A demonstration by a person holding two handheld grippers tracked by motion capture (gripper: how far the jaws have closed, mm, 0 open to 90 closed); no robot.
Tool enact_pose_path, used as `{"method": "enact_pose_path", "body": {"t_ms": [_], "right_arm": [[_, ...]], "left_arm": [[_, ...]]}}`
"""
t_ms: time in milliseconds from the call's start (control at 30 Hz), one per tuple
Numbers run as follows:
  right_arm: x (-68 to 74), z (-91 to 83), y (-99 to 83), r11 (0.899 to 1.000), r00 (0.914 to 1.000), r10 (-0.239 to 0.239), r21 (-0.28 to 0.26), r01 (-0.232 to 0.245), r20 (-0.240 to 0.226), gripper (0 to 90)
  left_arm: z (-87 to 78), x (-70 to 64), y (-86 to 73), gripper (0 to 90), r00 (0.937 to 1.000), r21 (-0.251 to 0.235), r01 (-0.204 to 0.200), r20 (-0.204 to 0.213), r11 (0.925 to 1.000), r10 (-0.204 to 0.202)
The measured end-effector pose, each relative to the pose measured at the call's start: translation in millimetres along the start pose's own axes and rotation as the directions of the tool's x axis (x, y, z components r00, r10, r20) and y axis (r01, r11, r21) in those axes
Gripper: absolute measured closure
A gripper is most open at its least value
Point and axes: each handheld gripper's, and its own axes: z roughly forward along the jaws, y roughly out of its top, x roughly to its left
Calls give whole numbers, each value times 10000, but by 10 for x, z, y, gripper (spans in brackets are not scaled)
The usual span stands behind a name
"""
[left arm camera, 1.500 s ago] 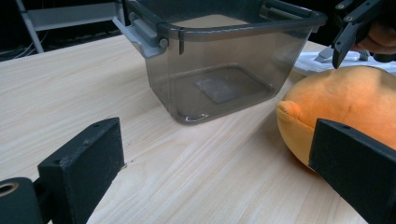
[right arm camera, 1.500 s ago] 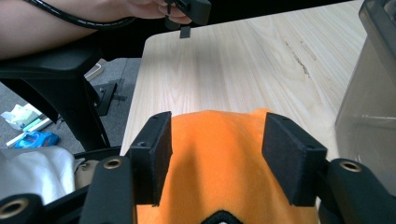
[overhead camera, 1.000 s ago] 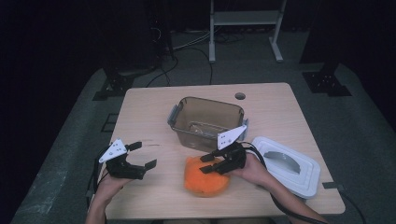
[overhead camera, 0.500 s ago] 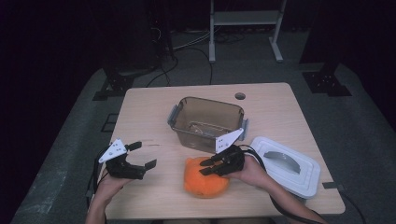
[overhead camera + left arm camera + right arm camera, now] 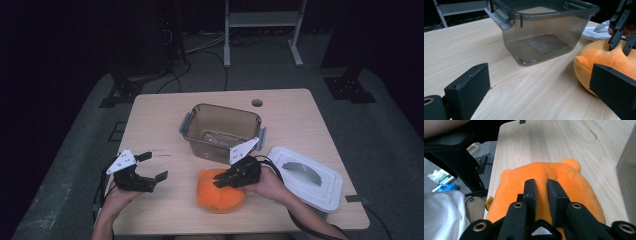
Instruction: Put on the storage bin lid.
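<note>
An orange plush toy (image 5: 218,196) lies on the wooden table (image 5: 285,120) near its front edge, just in front of a clear grey container (image 5: 222,131). My right gripper (image 5: 224,181) rests on top of the toy (image 5: 574,185). Its jaws are drawn close together, pinching a fold of the orange fabric in the right gripper (image 5: 541,191) view. My left gripper (image 5: 155,166) hovers open at the front left, a little apart from the toy (image 5: 604,56), with nothing between its jaws. The left gripper (image 5: 541,96) view looks across at the container (image 5: 541,32) and the right gripper (image 5: 622,43).
The container stands without a lid and holds nothing but a flat label on its floor. Its white lid (image 5: 306,176) with a grey handle lies at the front right. A cable hole (image 5: 257,103) sits near the far edge. A person's forearms come in from the bottom.
My right gripper has sunk slightly onto the plush toy and its jaws have drawn together on the fabric. The left gripper has stayed where it was.
</note>
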Motion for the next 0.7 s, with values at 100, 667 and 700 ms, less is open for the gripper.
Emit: {"method": "enact_pose_path", "body": {"t_ms": [100, 667, 700], "right_arm": [[-1, 0, -3, 9999, 10000, 44, -107, -44, -20, 790], [42, -12, 136, 9999, 10000, -88, -49, 88, 4, 836], [45, -10, 152, 9999, 9998, -159, -44, 159, 78, 836]], "left_arm": [[-1, 0, 2, 27, 10000, 0, -18, 1, 10000, 18], [-5, 5, -6, 27, 10000, 45, -27, -81, 10000, 27], [-9, 8, -6, 27, 10000, 45, -26, -88, 10000, 27]]}}
